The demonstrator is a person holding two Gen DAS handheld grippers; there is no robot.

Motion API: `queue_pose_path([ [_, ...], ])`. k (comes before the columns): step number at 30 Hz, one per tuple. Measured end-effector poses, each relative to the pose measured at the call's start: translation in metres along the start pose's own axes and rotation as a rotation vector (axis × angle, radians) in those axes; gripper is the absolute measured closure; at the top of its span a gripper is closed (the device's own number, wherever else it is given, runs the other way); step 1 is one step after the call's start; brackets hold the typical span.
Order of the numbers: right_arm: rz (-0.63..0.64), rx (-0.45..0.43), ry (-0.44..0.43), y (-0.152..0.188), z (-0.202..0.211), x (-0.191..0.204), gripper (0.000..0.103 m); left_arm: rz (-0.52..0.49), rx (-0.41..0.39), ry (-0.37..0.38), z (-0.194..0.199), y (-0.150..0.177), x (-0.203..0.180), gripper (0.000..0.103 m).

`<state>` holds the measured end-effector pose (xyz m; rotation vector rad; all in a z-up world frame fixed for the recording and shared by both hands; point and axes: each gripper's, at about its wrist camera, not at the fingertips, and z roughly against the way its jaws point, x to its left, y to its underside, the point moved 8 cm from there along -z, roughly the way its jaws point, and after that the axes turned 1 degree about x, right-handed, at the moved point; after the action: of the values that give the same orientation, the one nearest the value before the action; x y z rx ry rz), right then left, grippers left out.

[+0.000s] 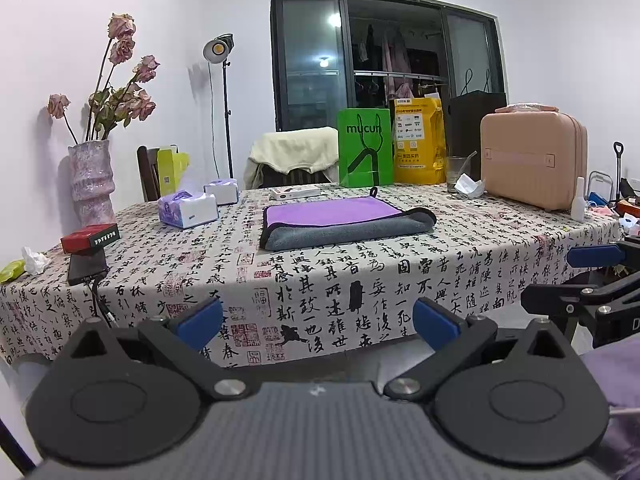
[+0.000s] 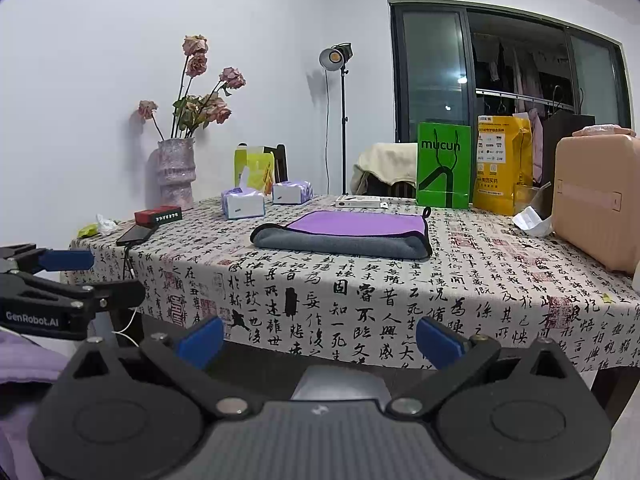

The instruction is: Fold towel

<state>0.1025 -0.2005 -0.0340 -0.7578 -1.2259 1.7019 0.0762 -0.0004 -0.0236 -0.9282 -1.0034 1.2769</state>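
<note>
A purple and grey towel (image 1: 344, 222) lies folded flat on the calligraphy tablecloth (image 1: 320, 280), grey side wrapped over the near edge; it also shows in the right wrist view (image 2: 344, 236). My left gripper (image 1: 318, 322) is open and empty, held off the table's front edge, well short of the towel. My right gripper (image 2: 320, 338) is open and empty too, also in front of the table edge. The right gripper shows at the right of the left wrist view (image 1: 596, 276); the left gripper shows at the left of the right wrist view (image 2: 68, 276).
On the table: tissue packs (image 1: 188, 208), a vase of dried roses (image 1: 90, 182), a red box (image 1: 90, 237), a phone with cable (image 1: 86, 268), a green bag (image 1: 365, 148), a yellow bag (image 1: 420, 142), a pink case (image 1: 534, 160), a flat box (image 1: 296, 192).
</note>
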Motion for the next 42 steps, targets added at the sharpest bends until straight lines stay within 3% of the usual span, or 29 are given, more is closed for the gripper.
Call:
queue_pose_path([
  [42, -0.004, 0.006, -0.001, 0.006, -0.007, 0.005, 0.000, -0.001, 0.007, 0.004, -0.002, 0.011, -0.008, 0.000],
])
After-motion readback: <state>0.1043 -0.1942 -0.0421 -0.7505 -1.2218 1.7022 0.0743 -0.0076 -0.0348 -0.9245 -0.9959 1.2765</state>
